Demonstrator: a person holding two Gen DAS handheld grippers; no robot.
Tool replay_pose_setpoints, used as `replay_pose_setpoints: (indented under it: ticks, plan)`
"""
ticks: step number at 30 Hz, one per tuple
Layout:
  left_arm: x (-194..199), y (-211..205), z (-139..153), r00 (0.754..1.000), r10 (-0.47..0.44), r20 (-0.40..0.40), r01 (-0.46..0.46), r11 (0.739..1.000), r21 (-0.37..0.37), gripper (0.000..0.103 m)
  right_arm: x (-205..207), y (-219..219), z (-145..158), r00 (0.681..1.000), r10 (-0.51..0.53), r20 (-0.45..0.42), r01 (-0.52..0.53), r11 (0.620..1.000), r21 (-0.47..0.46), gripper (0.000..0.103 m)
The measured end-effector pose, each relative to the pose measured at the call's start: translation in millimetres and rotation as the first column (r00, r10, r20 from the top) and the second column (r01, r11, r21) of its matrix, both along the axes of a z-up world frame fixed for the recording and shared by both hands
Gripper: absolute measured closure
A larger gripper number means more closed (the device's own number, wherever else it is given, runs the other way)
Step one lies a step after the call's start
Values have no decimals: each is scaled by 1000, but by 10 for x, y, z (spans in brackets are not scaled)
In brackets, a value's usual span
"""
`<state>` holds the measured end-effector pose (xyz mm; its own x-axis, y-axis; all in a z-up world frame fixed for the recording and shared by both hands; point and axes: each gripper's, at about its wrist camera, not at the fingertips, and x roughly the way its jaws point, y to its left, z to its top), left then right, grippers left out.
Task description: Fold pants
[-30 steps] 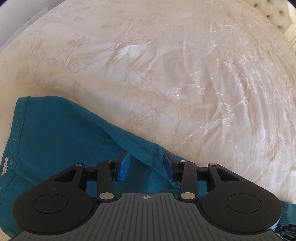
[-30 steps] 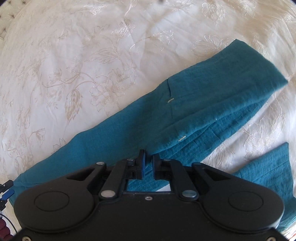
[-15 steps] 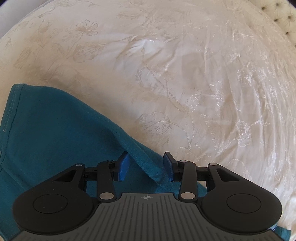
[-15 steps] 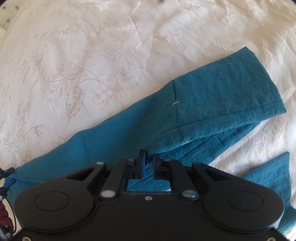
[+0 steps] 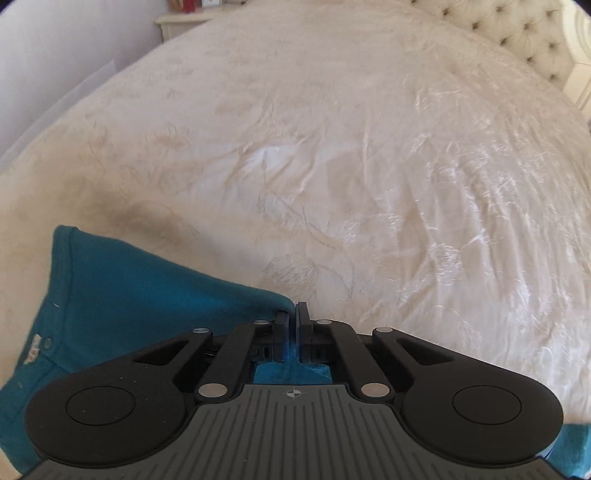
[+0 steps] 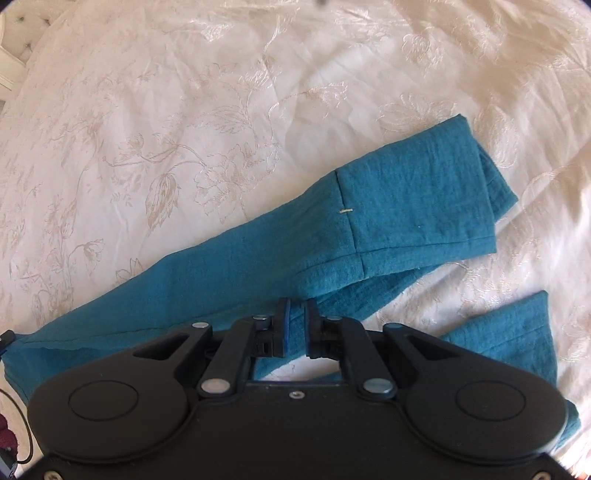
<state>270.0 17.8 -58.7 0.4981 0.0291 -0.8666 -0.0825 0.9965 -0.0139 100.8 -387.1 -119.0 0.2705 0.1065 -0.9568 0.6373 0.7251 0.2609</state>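
Note:
Teal pants (image 5: 140, 295) lie on a cream embroidered bedspread (image 5: 332, 166). In the left wrist view my left gripper (image 5: 292, 314) is shut on the pants' edge, and the waistband with a white label (image 5: 35, 349) hangs to the left. In the right wrist view my right gripper (image 6: 295, 312) is shut on the edge of a pant leg (image 6: 369, 221), which stretches up to the right and ends in a hem. A second teal piece (image 6: 509, 339) lies at the lower right.
A tufted headboard (image 5: 524, 37) stands at the upper right of the left wrist view. A pale nightstand (image 5: 177, 22) and a wall are at the upper left. The bedspread (image 6: 184, 110) spreads wide beyond the pants.
My left gripper has closed on the pants' edge and lifted it; more of the room shows. My right gripper stays shut on the leg, which has shifted slightly.

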Motion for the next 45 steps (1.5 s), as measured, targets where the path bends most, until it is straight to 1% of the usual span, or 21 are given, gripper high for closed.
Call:
replay_pose_setpoints:
  ticks: [2,5,8,9,10,13,15,16,17,20,23,24,28,32,34,35,36,37,38,41,45]
  plan:
    - [-275,55,240,999,-30,39,30,1000,2,100,-164,10,150,1000,1,18,-1,1000,-14,91]
    - [-692,210,487,996,-47,71,48,999,-14,100,-501,40,385,999,4,48,-3,1000,-26,91]
    - [-1058,353,525,995,-74,71,75,997,-15,100,-833,105,513,998,9,65,-7,1000,-29,90]
    - [-1140,357,480,995,-77,60,78,997,-10,100,-918,125,516,997,13,74,-12,1000,-17,87]
    - [-1224,382,437,996,-73,49,74,997,-11,100,-998,144,500,996,12,91,-12,1000,-4,84]
    - [-1378,452,273,999,-41,-7,41,999,-32,100,-1153,133,386,990,-39,133,37,999,18,71]
    - [-1412,501,182,999,-17,-34,15,999,-41,100,-1187,69,217,987,-94,131,87,995,59,44]
    - [-1429,507,154,999,-7,-42,6,999,-41,100,-1195,38,143,982,-122,146,112,991,74,43]
    - [-1442,514,134,999,-1,-47,-1,999,-42,100,-1178,12,94,978,-135,158,125,989,75,43]
    - [-1465,525,100,998,3,-57,-5,999,-40,100,-1071,-51,5,972,-139,190,135,990,33,43]
    - [-1435,505,90,998,4,-55,-6,999,-32,100,-905,-184,-80,960,-185,212,171,982,80,42]
    - [-1439,508,79,998,6,-55,-8,1000,-29,100,-854,-242,-130,955,-211,208,194,976,101,42]
    - [-1356,487,18,998,19,-64,-21,1000,-21,100,-713,-476,-411,935,-331,126,313,939,145,42]
    - [-1207,445,-47,997,24,-78,-24,1000,-3,100,-606,-594,-596,924,-371,89,354,920,166,42]
    - [-1143,422,-80,996,19,-84,-19,1000,5,100,-539,-618,-628,924,-369,95,352,922,164,45]
    - [-1115,405,-100,996,16,-87,-15,1000,11,100,-511,-623,-635,925,-365,100,348,924,159,54]
    - [-1091,390,-119,996,13,-90,-12,1000,16,100,-491,-637,-638,928,-360,97,345,927,145,75]
    - [-1070,378,-137,996,11,-93,-9,1000,20,100,-474,-642,-637,930,-354,94,341,931,130,87]
    - [-1052,367,-152,995,10,-95,-7,1000,23,100,-469,-642,-632,931,-350,102,337,933,124,94]
    - [-1014,339,-153,996,2,-88,0,1000,27,100,-492,-628,-526,928,-344,147,333,938,96,95]
    - [-1003,303,-4,999,-13,-45,14,1000,24,100,-590,-574,-206,925,-314,216,310,949,55,95]
